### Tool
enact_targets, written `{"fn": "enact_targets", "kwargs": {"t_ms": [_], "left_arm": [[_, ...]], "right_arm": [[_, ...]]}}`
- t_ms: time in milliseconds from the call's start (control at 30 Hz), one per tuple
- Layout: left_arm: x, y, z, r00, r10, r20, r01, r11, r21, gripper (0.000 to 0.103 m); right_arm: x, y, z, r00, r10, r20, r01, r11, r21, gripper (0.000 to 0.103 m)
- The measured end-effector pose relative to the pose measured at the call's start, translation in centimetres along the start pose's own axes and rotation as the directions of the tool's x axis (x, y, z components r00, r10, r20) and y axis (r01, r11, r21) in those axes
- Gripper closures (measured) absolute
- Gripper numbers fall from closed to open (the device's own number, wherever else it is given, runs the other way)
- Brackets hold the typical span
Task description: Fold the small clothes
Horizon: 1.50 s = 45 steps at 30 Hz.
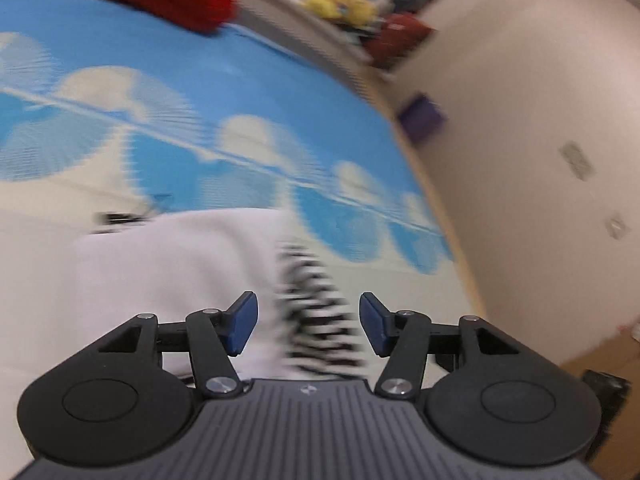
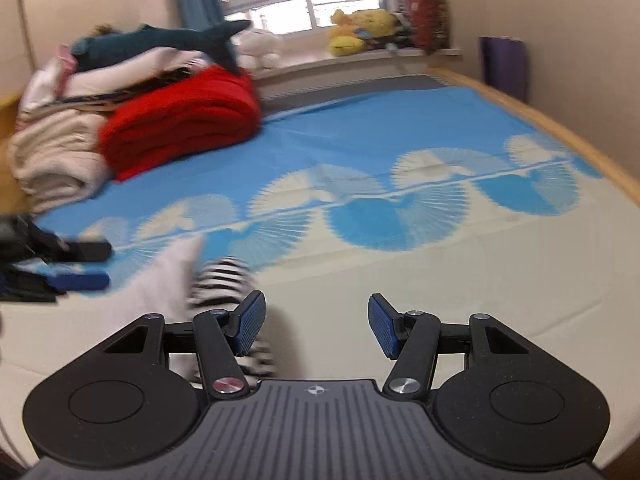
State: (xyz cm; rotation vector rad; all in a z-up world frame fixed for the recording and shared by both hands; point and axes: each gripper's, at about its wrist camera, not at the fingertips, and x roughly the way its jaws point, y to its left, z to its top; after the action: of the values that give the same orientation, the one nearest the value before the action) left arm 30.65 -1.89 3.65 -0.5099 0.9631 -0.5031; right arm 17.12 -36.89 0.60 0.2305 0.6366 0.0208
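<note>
A small white garment (image 1: 172,272) with a black-and-white striped part (image 1: 320,312) lies on the blue-and-cream bed sheet (image 1: 240,92). My left gripper (image 1: 307,300) hovers over it with its blue pads wide apart, and the striped part shows in the gap, blurred, with neither pad pressing on it. In the right wrist view the white garment (image 2: 168,280) and its stripes (image 2: 224,280) lie at the lower left, by my right gripper's left finger. My right gripper (image 2: 316,300) is open over bare cream sheet (image 2: 440,280). The left gripper (image 2: 90,266) shows at the far left, open.
A folded red blanket (image 2: 180,120) and a stack of pale bedding (image 2: 56,152) with a dark shark plush (image 2: 160,40) sit at the bed's far left. Yellow plush toys (image 2: 360,28) line the windowsill. A purple roll (image 2: 504,64) leans on the right wall by the wooden bed edge (image 2: 580,140).
</note>
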Motion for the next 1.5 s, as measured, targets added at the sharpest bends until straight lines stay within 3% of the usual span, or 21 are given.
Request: {"fn": "enact_targets", "kwargs": {"t_ms": [67,167,267,300,333,367,400,533,600,700,867,1033,1100,1200,1267,1367,1433,1500], "left_arm": [[-1.4,1.5,0.1,0.998,0.056,0.007,-0.056,0.998,0.018,0.042],[-3.2,2.7,-0.4,0.990,0.141,0.022,-0.142,0.986,0.084,0.042],[-4.7,3.6,-0.5,0.982,0.187,0.012,-0.187,0.973,0.137,0.042],[-5.2,4.0,-0.5,0.980,0.198,0.002,-0.196,0.969,0.147,0.042],[-5.2,4.3,-0.6,0.977,0.211,-0.012,-0.207,0.966,0.155,0.042],[-5.2,4.5,-0.8,0.975,0.221,-0.031,-0.214,0.964,0.160,0.042],[-5.3,4.4,-1.2,0.973,0.227,-0.049,-0.217,0.962,0.166,0.042],[-3.6,3.4,-2.2,0.974,0.195,-0.115,-0.170,0.966,0.196,0.042],[-2.2,2.7,-2.7,0.973,0.161,-0.166,-0.125,0.970,0.211,0.042],[0.0,1.2,-3.9,0.957,0.165,-0.238,-0.098,0.958,0.268,0.042],[4.2,-1.1,-6.4,0.920,0.237,-0.313,-0.094,0.907,0.410,0.037],[7.7,-0.4,-8.9,0.858,0.397,-0.326,-0.173,0.821,0.544,0.031],[7.9,-0.4,-9.4,0.855,0.403,-0.325,-0.159,0.802,0.575,0.028],[7.3,0.3,-8.8,0.855,0.379,-0.353,-0.130,0.817,0.562,0.027],[6.5,1.4,-7.4,0.861,0.359,-0.360,-0.144,0.851,0.504,0.027],[4.8,4.0,-4.2,0.904,0.291,-0.313,-0.184,0.927,0.328,0.027],[3.8,6.2,-2.3,0.935,0.242,-0.260,-0.199,0.963,0.182,0.026],[3.4,7.8,-1.1,0.949,0.224,-0.223,-0.213,0.974,0.070,0.025]], "right_arm": [[0.6,1.5,-0.3,0.994,0.105,-0.039,-0.105,0.994,0.017,0.043],[2.8,4.6,-1.5,0.955,0.229,-0.190,-0.234,0.972,-0.001,0.042],[5.4,7.2,-3.5,0.929,0.149,-0.339,-0.193,0.976,-0.099,0.043],[6.0,7.7,-4.0,0.920,0.123,-0.373,-0.180,0.976,-0.123,0.047],[6.4,8.0,-4.1,0.913,0.120,-0.389,-0.182,0.975,-0.127,0.056],[6.4,7.8,-4.1,0.911,0.138,-0.389,-0.196,0.974,-0.111,0.089],[6.2,7.5,-3.8,0.910,0.172,-0.377,-0.215,0.974,-0.075,0.100],[3.1,2.8,-1.7,0.935,0.298,-0.192,-0.272,0.950,0.152,0.101],[1.9,0.1,-1.6,0.949,0.273,-0.158,-0.237,0.948,0.213,0.101],[1.2,-3.1,-2.1,0.957,0.213,-0.195,-0.165,0.958,0.236,0.101],[1.8,-4.8,-4.1,0.929,0.180,-0.322,-0.134,0.978,0.159,0.101],[5.0,-3.4,-6.4,0.878,0.121,-0.463,-0.101,0.993,0.068,0.101],[6.5,-2.3,-7.2,0.857,0.074,-0.510,-0.092,0.996,-0.010,0.101],[8.6,-1.2,-8.5,0.820,0.011,-0.572,-0.078,0.993,-0.093,0.101],[9.2,-0.6,-8.9,0.809,-0.009,-0.587,-0.081,0.989,-0.127,0.101],[9.4,-0.6,-8.6,0.805,-0.002,-0.593,-0.088,0.989,-0.122,0.100],[8.8,-0.9,-7.7,0.826,0.025,-0.564,-0.095,0.991,-0.096,0.099],[7.4,-1.5,-6.2,0.874,0.071,-0.481,-0.110,0.992,-0.053,0.094]]}}
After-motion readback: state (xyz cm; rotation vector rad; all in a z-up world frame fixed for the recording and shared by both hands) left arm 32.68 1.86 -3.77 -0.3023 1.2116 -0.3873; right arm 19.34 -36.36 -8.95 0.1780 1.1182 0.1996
